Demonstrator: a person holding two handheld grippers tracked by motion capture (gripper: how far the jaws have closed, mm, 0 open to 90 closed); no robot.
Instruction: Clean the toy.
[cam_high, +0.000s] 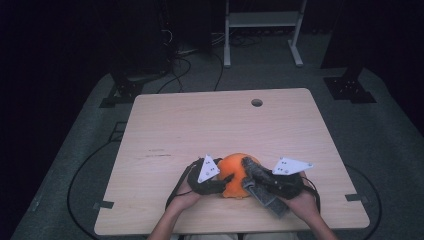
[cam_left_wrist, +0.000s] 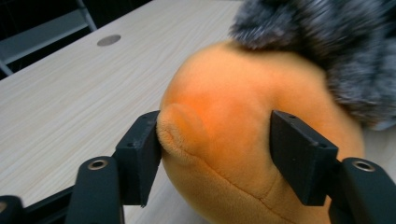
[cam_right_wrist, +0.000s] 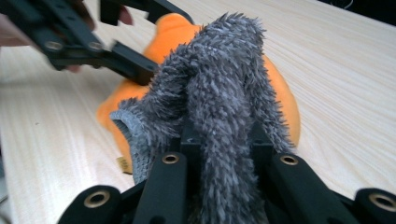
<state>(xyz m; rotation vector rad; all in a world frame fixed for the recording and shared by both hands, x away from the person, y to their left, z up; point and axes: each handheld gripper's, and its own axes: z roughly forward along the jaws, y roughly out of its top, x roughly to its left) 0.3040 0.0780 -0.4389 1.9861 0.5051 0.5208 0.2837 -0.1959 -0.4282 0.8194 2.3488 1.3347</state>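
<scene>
Between the left gripper's (cam_left_wrist: 215, 154) fingers sits the orange plush toy (cam_left_wrist: 243, 130), steadied on the table (cam_high: 200, 120); the right gripper (cam_right_wrist: 219, 154) pinches the grey fuzzy cloth (cam_right_wrist: 219, 93) draped over it, seemingly to wipe

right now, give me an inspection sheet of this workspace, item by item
surface: light wood table, round hole near the far edge.
job's things: orange plush toy on the near edge; grey fuzzy cloth draped over it.
clutter: nothing seen.
grippers: left gripper has the plush between its jaws, both pads against it; right gripper is shut on the cloth.
cables: black cables on the floor beyond the table.
surroundings: grey floor, dark stands, white frame behind.
</scene>
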